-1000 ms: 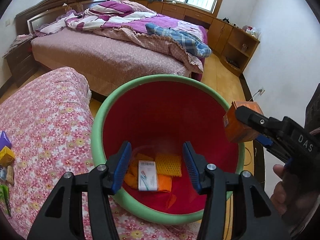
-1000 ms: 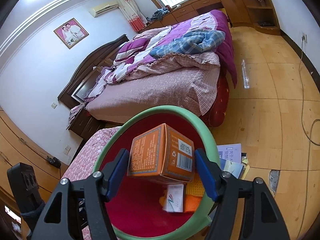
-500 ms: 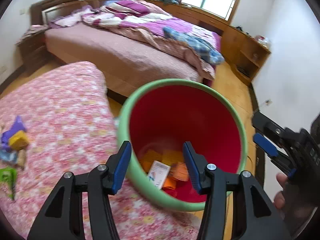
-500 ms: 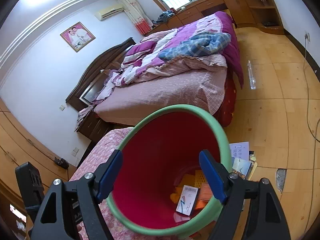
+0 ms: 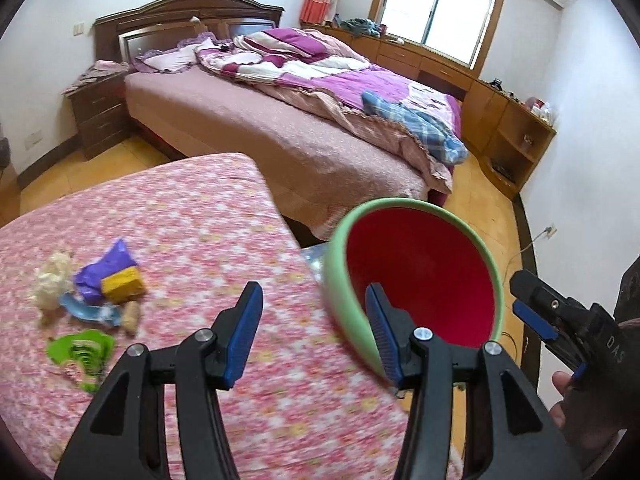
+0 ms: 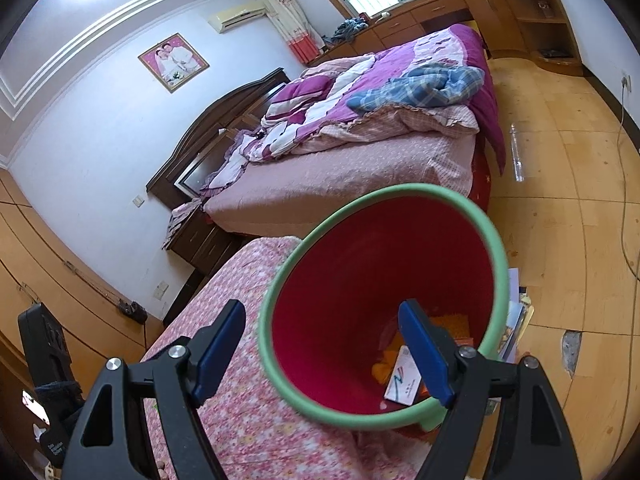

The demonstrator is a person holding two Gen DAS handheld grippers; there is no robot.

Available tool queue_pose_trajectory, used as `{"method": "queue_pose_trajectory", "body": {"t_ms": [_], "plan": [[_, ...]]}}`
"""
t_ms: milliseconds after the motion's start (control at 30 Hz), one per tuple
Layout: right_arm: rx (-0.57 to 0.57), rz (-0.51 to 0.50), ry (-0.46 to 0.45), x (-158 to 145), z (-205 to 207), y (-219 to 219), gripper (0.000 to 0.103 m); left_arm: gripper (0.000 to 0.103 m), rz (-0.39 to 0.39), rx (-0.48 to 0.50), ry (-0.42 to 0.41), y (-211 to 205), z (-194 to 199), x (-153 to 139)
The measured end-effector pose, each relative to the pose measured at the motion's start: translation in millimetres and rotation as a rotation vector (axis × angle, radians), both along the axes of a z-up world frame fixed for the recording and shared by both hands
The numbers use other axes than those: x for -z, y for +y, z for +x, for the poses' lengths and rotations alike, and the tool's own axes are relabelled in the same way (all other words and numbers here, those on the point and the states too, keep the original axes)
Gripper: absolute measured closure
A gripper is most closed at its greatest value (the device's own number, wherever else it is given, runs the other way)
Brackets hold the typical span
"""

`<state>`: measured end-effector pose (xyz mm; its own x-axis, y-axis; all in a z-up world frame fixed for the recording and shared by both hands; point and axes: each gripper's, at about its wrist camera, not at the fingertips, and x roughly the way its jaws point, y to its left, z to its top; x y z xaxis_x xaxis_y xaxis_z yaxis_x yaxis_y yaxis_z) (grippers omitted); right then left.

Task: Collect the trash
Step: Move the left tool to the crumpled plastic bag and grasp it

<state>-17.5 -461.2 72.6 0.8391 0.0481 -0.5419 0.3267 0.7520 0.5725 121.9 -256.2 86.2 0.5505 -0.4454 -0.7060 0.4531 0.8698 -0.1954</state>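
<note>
Dropped from the right gripper (image 6: 322,350), whose jaws have just been opening and are spread empty, the orange box is now inside the red bin (image 6: 494,256); "DAS" is read on it. Left gripper (image 5: 314,328) is held spread, empty, above the floral cloth (image 5: 192,216).

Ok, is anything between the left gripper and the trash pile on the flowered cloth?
Nothing visible: only bare pink flowered cloth lies between the open left gripper and the trash pile.

A floral-covered surface (image 5: 180,216) carries a small litter pile (image 5: 92,292) of wrappers and scraps.
</note>
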Motion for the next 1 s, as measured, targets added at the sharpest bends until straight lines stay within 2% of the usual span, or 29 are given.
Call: {"method": "queue_pose_trajectory", "body": {"t_ms": [200, 667, 1000], "plan": [[-0.032, -0.022, 0.0, -5.1, 5.6, 24.8, 0.022, 0.049, 0.021, -0.051, 0.005, 41.7, 10.5, 0.4], [-0.114, -0.073, 0.043, -7.4, 49.8, 88.5, 0.022, 0.049, 0.097, -0.2, -0.01, 154.6, 61.7, 8.8], [-0.171, -0.112, 0.095, 1.8, 82.8, 119.9, 0.022, 0.049, 0.082, -0.261, 0.046, 194.5, 94.9, 33.7]]}}
